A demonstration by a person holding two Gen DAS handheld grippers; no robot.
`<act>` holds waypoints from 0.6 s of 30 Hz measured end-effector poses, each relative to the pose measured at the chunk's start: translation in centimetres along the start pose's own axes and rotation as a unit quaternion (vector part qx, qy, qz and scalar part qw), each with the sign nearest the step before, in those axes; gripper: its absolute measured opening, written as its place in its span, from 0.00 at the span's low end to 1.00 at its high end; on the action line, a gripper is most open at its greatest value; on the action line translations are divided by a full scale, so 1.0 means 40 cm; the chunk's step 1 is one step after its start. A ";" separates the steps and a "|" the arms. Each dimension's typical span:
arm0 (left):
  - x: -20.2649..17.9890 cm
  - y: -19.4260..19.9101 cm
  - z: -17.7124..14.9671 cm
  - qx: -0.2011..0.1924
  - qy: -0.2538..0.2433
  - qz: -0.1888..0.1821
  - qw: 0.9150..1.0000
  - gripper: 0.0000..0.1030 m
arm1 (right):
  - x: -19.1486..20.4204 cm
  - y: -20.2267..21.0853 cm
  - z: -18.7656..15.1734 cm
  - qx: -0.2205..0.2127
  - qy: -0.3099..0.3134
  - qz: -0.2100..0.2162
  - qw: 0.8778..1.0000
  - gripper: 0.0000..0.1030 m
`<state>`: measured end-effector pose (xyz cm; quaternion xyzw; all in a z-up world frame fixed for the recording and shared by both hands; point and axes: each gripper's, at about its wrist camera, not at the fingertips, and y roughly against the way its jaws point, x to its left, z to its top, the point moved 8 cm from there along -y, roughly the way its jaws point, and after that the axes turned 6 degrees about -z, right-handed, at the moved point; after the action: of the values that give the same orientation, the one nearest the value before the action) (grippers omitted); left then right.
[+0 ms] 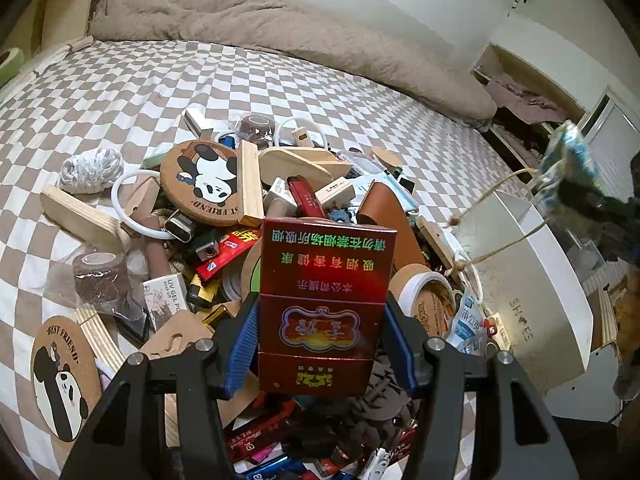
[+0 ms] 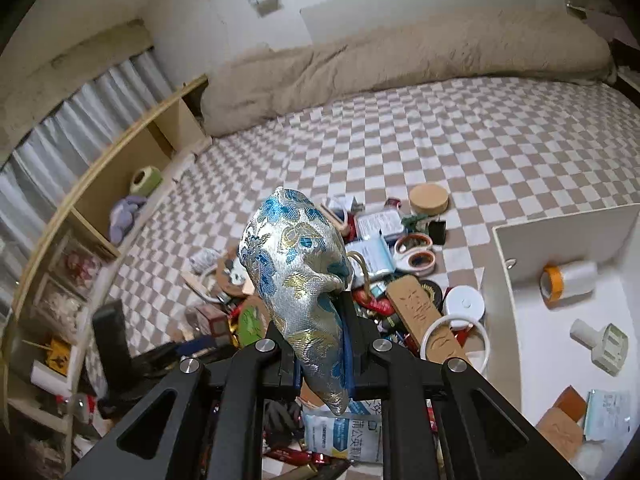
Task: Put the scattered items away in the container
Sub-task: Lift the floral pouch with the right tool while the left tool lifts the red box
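My left gripper [image 1: 320,344] is shut on a red cigarette box [image 1: 325,300] with green print, held upright over a heap of small items [image 1: 224,216] on the checked bed. My right gripper [image 2: 322,354] is shut on a silver and blue brocade pouch [image 2: 298,280], which sticks up between its fingers. In the left wrist view that pouch [image 1: 570,160] hangs at the far right with its drawstring trailing over the white container [image 1: 532,280]. The white container [image 2: 504,248] sits at the right of the right wrist view and holds a tape roll [image 2: 568,282], a white bottle [image 2: 600,342] and other pieces.
Panda cork coasters [image 1: 204,180], wooden blocks, white rings, bandage rolls and packets crowd the heap. A beige duvet [image 1: 280,32] lies along the bed's far side. Wooden shelves [image 2: 120,184] stand at the left of the right wrist view. The other gripper [image 2: 116,336] shows dark at lower left.
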<state>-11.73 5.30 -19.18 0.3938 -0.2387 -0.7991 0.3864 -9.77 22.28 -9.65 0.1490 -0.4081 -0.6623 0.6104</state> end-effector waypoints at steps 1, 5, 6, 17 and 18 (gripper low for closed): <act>0.000 0.001 0.000 -0.001 0.000 0.000 1.000 0.56 | -0.002 0.009 0.003 -0.004 -0.001 0.001 1.000 0.15; -0.004 0.004 0.001 -0.006 -0.003 -0.001 1.000 0.56 | -0.025 0.059 0.018 -0.027 -0.013 0.006 1.000 0.15; -0.006 0.004 0.001 -0.007 -0.004 -0.002 1.000 0.56 | -0.032 0.072 0.022 -0.032 -0.015 0.007 0.999 0.15; -0.057 0.016 0.011 -0.017 -0.014 -0.030 0.999 0.56 | -0.130 0.270 0.084 -0.154 -0.061 0.003 0.986 0.15; -0.064 0.019 0.012 -0.019 -0.017 -0.030 0.999 0.56 | -0.140 0.283 0.088 -0.163 -0.064 0.001 0.985 0.15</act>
<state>-10.81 6.95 -17.27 0.3798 -0.2179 -0.8215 0.3653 -3.26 29.65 -0.96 0.0046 -0.3326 -0.7279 0.5996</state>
